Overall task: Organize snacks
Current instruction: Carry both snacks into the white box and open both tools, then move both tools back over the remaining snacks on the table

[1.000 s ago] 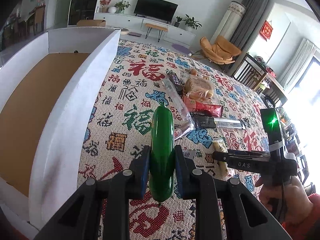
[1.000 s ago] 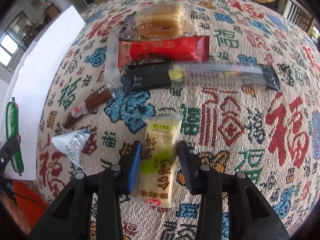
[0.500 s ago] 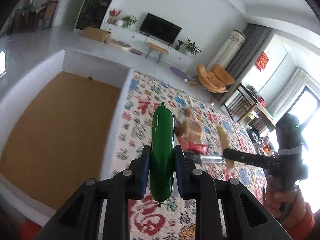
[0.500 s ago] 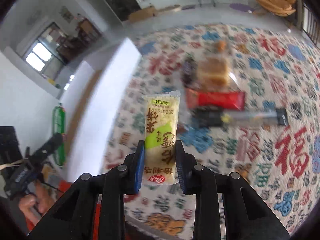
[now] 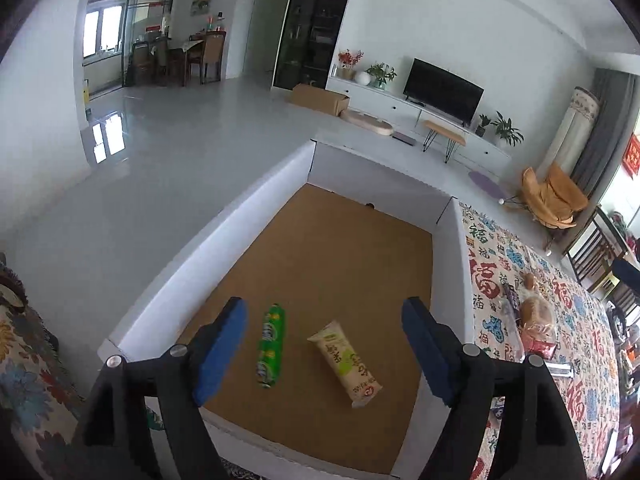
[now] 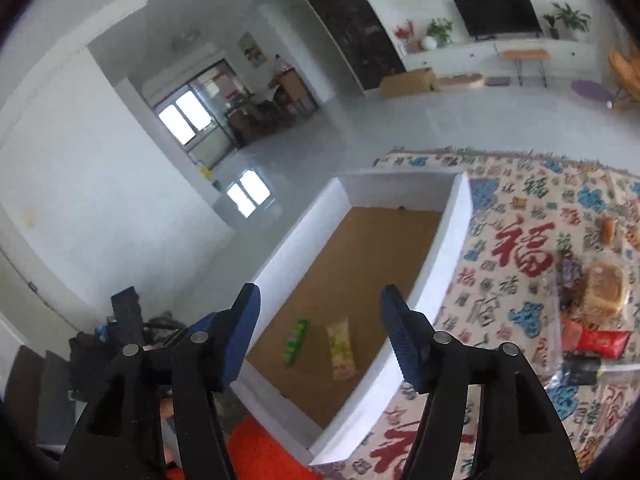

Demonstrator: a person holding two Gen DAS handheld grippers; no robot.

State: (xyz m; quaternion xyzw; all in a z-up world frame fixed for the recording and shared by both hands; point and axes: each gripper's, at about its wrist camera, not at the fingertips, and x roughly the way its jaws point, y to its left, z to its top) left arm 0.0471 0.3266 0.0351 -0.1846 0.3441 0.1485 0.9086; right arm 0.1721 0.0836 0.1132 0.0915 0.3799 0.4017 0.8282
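**Two snacks down, more to fetch**

The green sausage-shaped packet (image 5: pixel 271 346) and pale yellow rice-cracker wrapper (image 5: pixel 346 363) lay apart in the white cork-floored box (image 5: pixel 456 280). Both grippers, left (image 5: pixel 322 350) and right (image 6: pixel 320 330), had just sprung open, empty. The clustered packets (image 6: pixel 596 320) on the cloth risked a double grab.

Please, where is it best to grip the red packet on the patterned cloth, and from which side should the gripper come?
Likely across the middle of the red packet, coming from above. It lies flat on the patterned cloth, a long thin pouch, so the jaws should close across its short width; its left end meets neighbouring wrappers.
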